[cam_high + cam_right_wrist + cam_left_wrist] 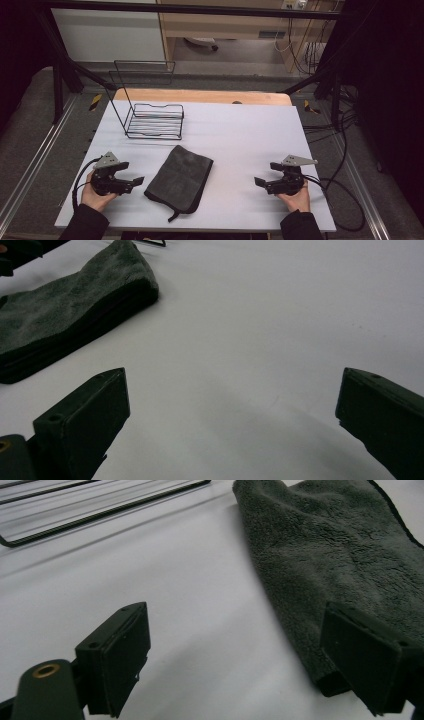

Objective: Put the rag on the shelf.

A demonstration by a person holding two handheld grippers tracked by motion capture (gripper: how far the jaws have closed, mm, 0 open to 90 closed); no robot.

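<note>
Folded towel (180,177) and wire rack (154,120) (far-left corner) obstruct; right half of table (260,130) lies open.

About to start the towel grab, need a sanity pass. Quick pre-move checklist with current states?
1. Left gripper jaws open, nothing between them: ok.
2. Right gripper jaws open, nothing between them: ok.
3. Folded grey towel lies flat on the white table, between the two grippers: ok.
4. Towel apart from the wire rack, bare table between them: ok.
5. Left gripper lined up on the towel's near edge: ok, edge sits beside one jaw.
6. Number of towel layers: cannot tell.
</note>
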